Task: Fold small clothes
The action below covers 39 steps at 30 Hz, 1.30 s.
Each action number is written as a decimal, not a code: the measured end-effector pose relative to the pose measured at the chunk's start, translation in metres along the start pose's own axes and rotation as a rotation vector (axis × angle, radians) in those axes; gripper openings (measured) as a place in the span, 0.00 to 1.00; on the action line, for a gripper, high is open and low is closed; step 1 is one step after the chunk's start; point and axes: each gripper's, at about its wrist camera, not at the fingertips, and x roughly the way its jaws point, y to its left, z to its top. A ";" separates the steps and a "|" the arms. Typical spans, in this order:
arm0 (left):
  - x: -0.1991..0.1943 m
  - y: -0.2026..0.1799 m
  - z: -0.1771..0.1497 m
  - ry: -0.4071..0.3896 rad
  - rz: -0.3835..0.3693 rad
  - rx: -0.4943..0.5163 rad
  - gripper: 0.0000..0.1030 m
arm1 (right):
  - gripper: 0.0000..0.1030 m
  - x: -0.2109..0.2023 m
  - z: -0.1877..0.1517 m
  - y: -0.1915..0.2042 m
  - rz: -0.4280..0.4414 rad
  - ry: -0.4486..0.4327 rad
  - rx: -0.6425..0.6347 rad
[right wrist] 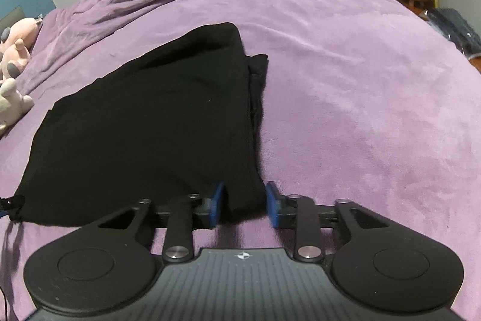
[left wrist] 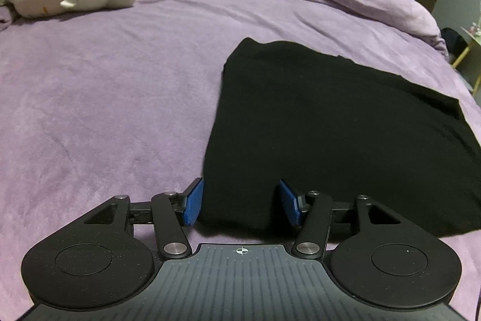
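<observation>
A folded black garment [left wrist: 345, 125] lies flat on the purple bed [left wrist: 105, 110]. The left claw [left wrist: 240, 202] stands released, its blue pads astride the garment's near left corner without pressing it. The right claw [right wrist: 244, 205] likewise straddles the near right corner, narrower, pads [right wrist: 272, 205] not visibly pinching the cloth.
</observation>
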 end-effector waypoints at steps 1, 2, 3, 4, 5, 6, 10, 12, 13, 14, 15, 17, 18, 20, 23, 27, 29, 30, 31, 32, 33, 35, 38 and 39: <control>0.000 0.000 0.000 0.000 0.001 0.000 0.57 | 0.13 -0.003 -0.001 0.000 -0.010 -0.008 -0.008; 0.002 0.002 0.002 0.001 0.000 0.003 0.57 | 0.12 -0.003 -0.002 0.001 -0.035 -0.013 -0.023; 0.002 0.003 0.003 0.003 -0.002 0.005 0.56 | 0.12 -0.003 -0.002 0.003 -0.061 -0.012 -0.032; 0.001 0.004 0.003 0.005 -0.005 0.007 0.55 | 0.12 -0.003 -0.003 0.003 -0.078 -0.011 -0.032; 0.001 0.005 0.003 0.007 -0.008 0.006 0.53 | 0.12 -0.004 -0.002 0.002 -0.102 -0.008 -0.030; 0.001 0.007 0.004 0.009 -0.012 0.005 0.52 | 0.12 -0.005 -0.002 0.004 -0.149 -0.007 -0.032; 0.001 0.016 0.004 0.014 -0.032 -0.013 0.52 | 0.14 -0.027 0.003 0.022 -0.266 -0.104 -0.070; 0.001 0.020 0.003 0.018 -0.039 -0.031 0.53 | 0.29 -0.044 0.008 0.036 -0.229 -0.221 -0.090; 0.001 0.022 0.002 0.021 -0.048 -0.044 0.53 | 0.35 -0.050 0.011 0.041 -0.179 -0.255 -0.086; 0.000 0.024 0.002 0.025 -0.058 -0.059 0.53 | 0.48 -0.055 0.013 0.048 -0.097 -0.292 -0.068; 0.000 0.027 0.002 0.029 -0.071 -0.078 0.53 | 0.55 -0.058 0.014 0.053 -0.019 -0.314 -0.053; 0.000 0.033 0.001 0.036 -0.106 -0.123 0.53 | 0.56 -0.052 0.015 0.068 0.130 -0.296 -0.042; 0.000 0.036 0.001 0.037 -0.119 -0.146 0.53 | 0.56 -0.043 0.014 0.079 0.162 -0.250 -0.056; 0.002 0.044 0.002 0.041 -0.149 -0.205 0.54 | 0.54 -0.016 0.006 0.105 0.180 -0.144 -0.107; 0.008 0.057 0.005 0.035 -0.209 -0.340 0.55 | 0.36 0.016 -0.012 0.132 0.152 -0.033 -0.135; 0.019 0.071 0.010 0.036 -0.308 -0.478 0.41 | 0.26 0.025 -0.017 0.144 0.133 -0.048 -0.128; 0.029 0.070 0.014 0.042 -0.306 -0.482 0.41 | 0.25 0.025 -0.014 0.150 0.134 -0.064 -0.128; 0.036 0.069 0.015 0.053 -0.305 -0.481 0.42 | 0.25 0.026 -0.013 0.153 0.133 -0.067 -0.129; 0.040 0.067 0.016 0.047 -0.314 -0.487 0.42 | 0.24 0.028 -0.012 0.155 0.129 -0.074 -0.134; 0.043 0.066 0.018 0.046 -0.320 -0.504 0.42 | 0.24 0.029 -0.014 0.162 0.122 -0.081 -0.138; 0.045 0.065 0.020 0.048 -0.331 -0.516 0.42 | 0.24 0.031 -0.013 0.165 0.118 -0.087 -0.145; 0.053 0.064 0.024 0.059 -0.343 -0.532 0.33 | 0.24 0.040 -0.012 0.171 0.116 -0.088 -0.165; 0.061 0.064 0.028 0.087 -0.330 -0.524 0.13 | 0.24 0.046 -0.020 0.180 0.084 -0.081 -0.233; 0.060 0.065 0.028 0.084 -0.335 -0.532 0.12 | 0.24 0.045 -0.022 0.181 0.080 -0.087 -0.256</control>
